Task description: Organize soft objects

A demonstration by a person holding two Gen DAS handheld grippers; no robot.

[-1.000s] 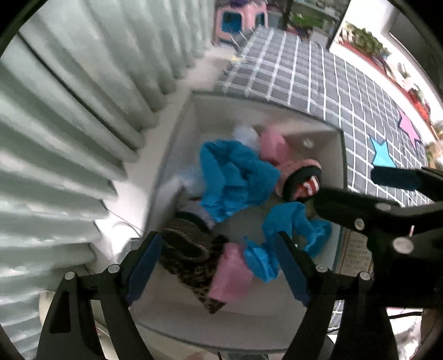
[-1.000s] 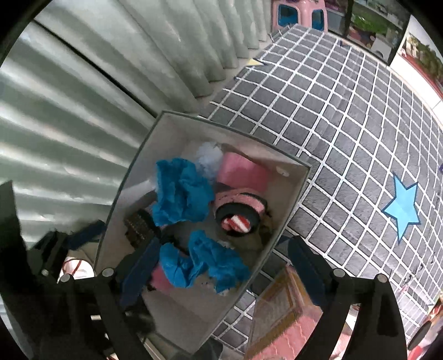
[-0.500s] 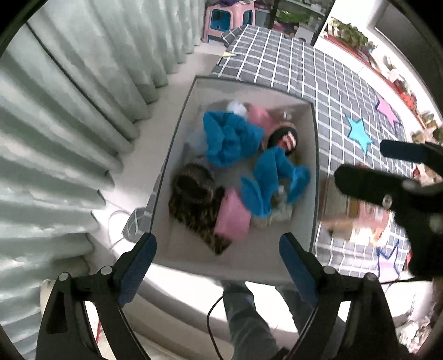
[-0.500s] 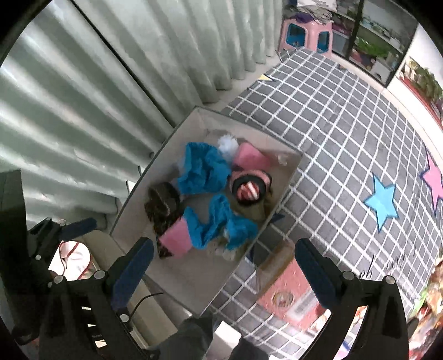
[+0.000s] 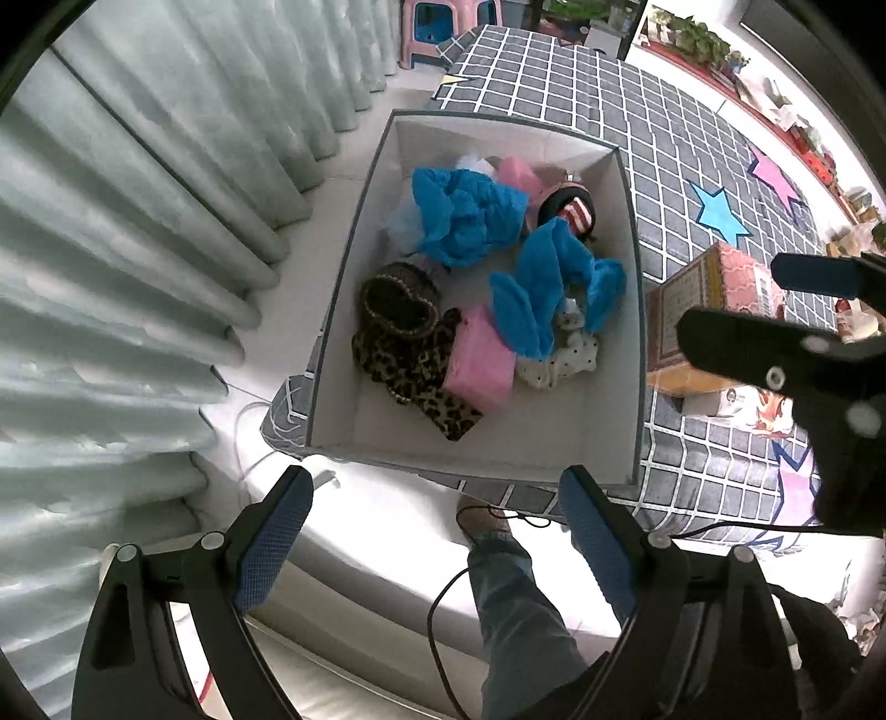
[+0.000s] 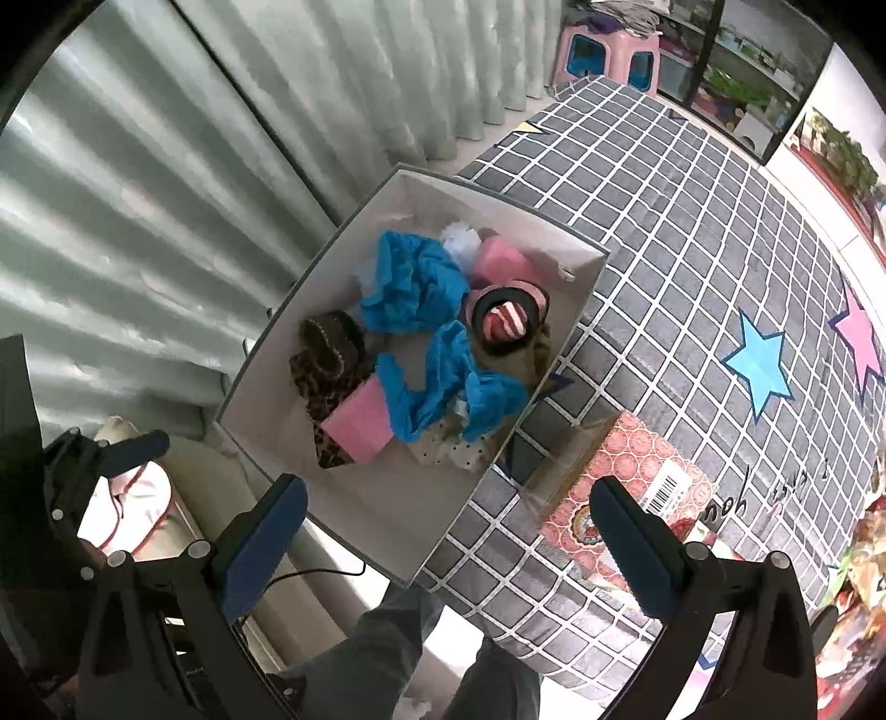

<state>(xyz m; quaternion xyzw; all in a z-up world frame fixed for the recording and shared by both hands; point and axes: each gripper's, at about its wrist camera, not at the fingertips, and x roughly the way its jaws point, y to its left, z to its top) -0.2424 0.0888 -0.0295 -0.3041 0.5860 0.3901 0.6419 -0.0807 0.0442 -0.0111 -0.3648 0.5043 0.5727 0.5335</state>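
Note:
A white open box (image 5: 614, 432) (image 6: 387, 509) stands on the edge of a grey checked mat. In it lie two blue cloths (image 5: 465, 216) (image 6: 415, 288), pink pieces (image 5: 479, 360) (image 6: 357, 426), a leopard-print item (image 5: 410, 354) (image 6: 326, 365), a striped pink-and-dark knit item (image 5: 570, 207) (image 6: 506, 315) and a dotted white cloth (image 5: 559, 363). My left gripper (image 5: 437, 531) hovers high above the box's near edge, open and empty. My right gripper (image 6: 448, 531) is also open and empty, above the box's near right corner; it shows at the right of the left wrist view (image 5: 808, 310).
Pale pleated curtains (image 5: 138, 194) (image 6: 194, 138) hang left of the box. A red patterned carton (image 5: 714, 310) (image 6: 626, 476) lies on the mat (image 6: 664, 232) to the box's right. A person's jeans leg (image 5: 515, 603) (image 6: 387, 653) and a black cable are below. A pink stool (image 6: 603, 52) stands far back.
Both grippers have risen and drawn back from inside the box toward its near edge, so the whole box now shows. Both sets of jaws stand slightly wider. The items stayed in the box.

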